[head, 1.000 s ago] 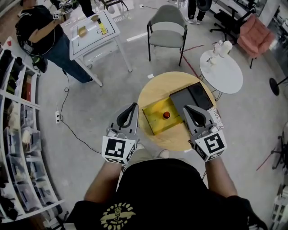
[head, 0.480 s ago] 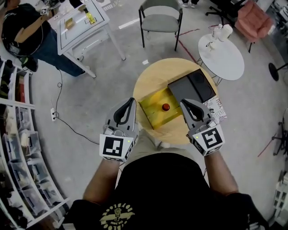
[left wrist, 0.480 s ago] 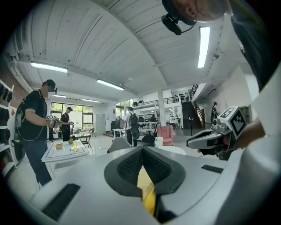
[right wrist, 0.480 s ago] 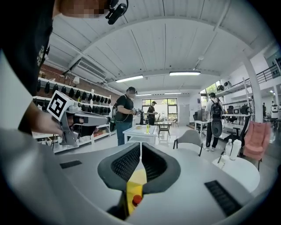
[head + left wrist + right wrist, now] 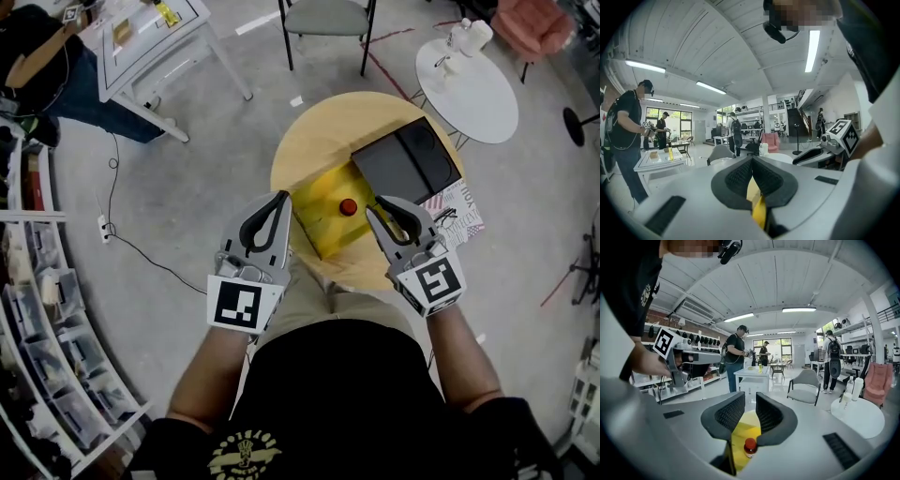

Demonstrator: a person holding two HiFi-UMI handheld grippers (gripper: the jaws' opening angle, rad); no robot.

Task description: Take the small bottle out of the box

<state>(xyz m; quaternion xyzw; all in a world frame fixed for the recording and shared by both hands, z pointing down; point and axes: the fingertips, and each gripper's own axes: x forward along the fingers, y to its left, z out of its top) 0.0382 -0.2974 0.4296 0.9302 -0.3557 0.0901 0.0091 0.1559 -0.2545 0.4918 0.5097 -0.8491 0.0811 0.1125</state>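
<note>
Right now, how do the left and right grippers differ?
The left gripper has its jaws together; the right gripper has them apart, having just been opening, nothing between. The left gripper lines up with the left edge of the yellow box, the right gripper with the small bottle. Both hold nothing.

the right gripper had its jaws apart, having just been opening, with nothing between the pads. below the gap lay the yellow box, the red-capped small bottle upright inside it. a grey chair stood beyond.
</note>
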